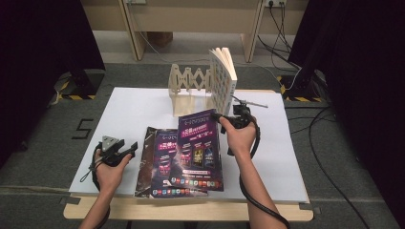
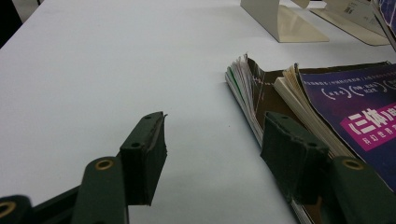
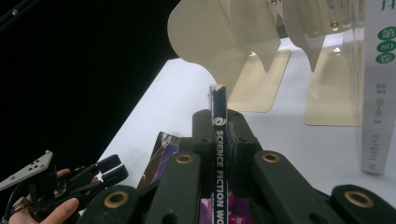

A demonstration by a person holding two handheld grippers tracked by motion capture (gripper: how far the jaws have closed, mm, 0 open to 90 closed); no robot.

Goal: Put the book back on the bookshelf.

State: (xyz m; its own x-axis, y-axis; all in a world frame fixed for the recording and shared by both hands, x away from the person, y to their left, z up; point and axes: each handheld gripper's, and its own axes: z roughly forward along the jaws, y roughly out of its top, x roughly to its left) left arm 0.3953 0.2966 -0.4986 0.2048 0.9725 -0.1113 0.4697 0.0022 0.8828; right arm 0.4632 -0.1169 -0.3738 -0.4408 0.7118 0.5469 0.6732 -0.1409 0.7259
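Our right gripper is clamped on the spine of the top magazine, lifting its far edge off the stack. The rack stands just beyond, with a white book already upright at its right end. We judge the magazine must tip upright, spine up, and slide in left of that book. Our left gripper rests spread wide beside the lower magazines.

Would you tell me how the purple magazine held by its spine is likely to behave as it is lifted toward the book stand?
The purple magazine looks thin and soft-covered, so it will probably sag or bend away from the right gripper, which pinches only its spine. Its glossy cover may slip. The loose pages may fan open when tilted upright.
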